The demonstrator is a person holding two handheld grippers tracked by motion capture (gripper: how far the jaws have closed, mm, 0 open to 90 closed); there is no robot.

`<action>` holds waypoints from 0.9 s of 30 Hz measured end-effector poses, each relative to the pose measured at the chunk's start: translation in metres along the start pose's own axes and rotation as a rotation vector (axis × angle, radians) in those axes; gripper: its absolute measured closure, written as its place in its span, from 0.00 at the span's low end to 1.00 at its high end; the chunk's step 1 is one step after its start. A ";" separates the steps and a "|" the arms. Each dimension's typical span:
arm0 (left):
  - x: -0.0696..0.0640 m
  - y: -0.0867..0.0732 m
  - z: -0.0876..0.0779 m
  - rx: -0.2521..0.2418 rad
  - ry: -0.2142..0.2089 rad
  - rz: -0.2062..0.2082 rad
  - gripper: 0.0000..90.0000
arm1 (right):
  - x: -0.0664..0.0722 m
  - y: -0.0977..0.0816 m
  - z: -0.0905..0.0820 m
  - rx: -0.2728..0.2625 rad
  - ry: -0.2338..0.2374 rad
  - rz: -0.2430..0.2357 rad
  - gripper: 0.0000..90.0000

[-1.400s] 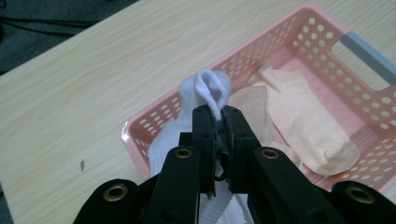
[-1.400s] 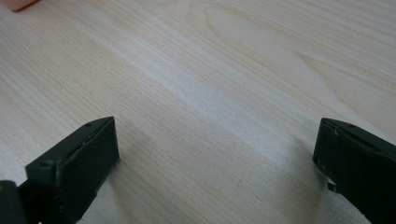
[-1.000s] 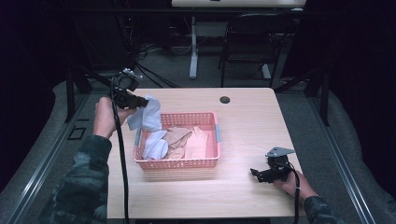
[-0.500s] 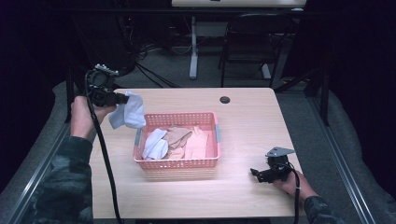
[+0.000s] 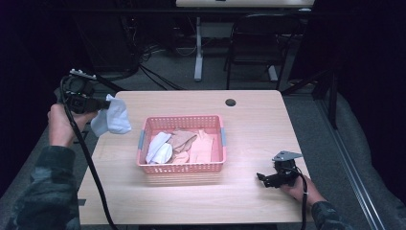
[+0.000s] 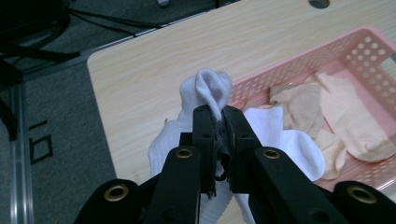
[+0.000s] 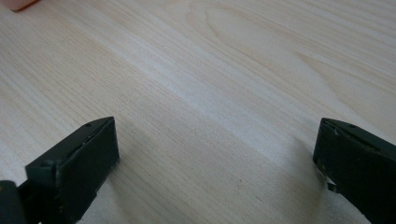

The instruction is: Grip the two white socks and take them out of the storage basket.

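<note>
1. Here, the left gripper (image 5: 98,104) is held above the table's (image 5: 249,120) far left corner, its jaws pinching a white sock (image 5: 112,116) that hangs from them, left of the pink basket (image 5: 143,139).
2. In the left gripper view, the white sock (image 6: 212,88) bulges out past the clamped jaw tips.
3. The basket holds another white sock (image 5: 159,147) and several beige socks (image 5: 196,146).
4. The right gripper (image 5: 262,178) rests near the table's near right edge, jaws spread wide over bare wood.
</note>
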State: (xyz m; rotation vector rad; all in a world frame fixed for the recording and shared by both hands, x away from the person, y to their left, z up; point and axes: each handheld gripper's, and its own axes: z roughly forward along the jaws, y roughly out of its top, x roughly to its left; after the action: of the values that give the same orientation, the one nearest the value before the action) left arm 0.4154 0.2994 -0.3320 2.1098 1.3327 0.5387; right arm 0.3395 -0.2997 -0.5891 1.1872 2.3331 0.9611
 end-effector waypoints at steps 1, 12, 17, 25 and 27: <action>0.003 -0.002 0.000 0.000 0.008 -0.010 0.94 | 0.000 0.000 0.000 -0.001 0.001 0.000 0.00; 0.034 -0.030 0.011 0.054 0.048 -0.093 0.94 | 0.000 0.000 0.000 -0.007 -0.001 0.006 0.00; 0.040 -0.038 0.019 0.076 0.058 -0.110 0.94 | 0.000 0.000 0.000 -0.001 0.001 0.000 0.00; 0.037 -0.058 0.040 0.122 0.081 -0.108 0.94 | 0.000 0.000 0.000 0.000 0.000 0.000 0.00; 0.037 -0.064 0.047 0.138 0.073 -0.110 0.94 | 0.000 0.000 0.000 0.000 0.000 0.000 0.00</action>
State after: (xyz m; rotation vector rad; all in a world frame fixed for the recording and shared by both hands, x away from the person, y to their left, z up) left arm 0.4162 0.3421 -0.4089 2.1287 1.5574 0.4940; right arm 0.3395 -0.2997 -0.5891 1.1871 2.3335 0.9608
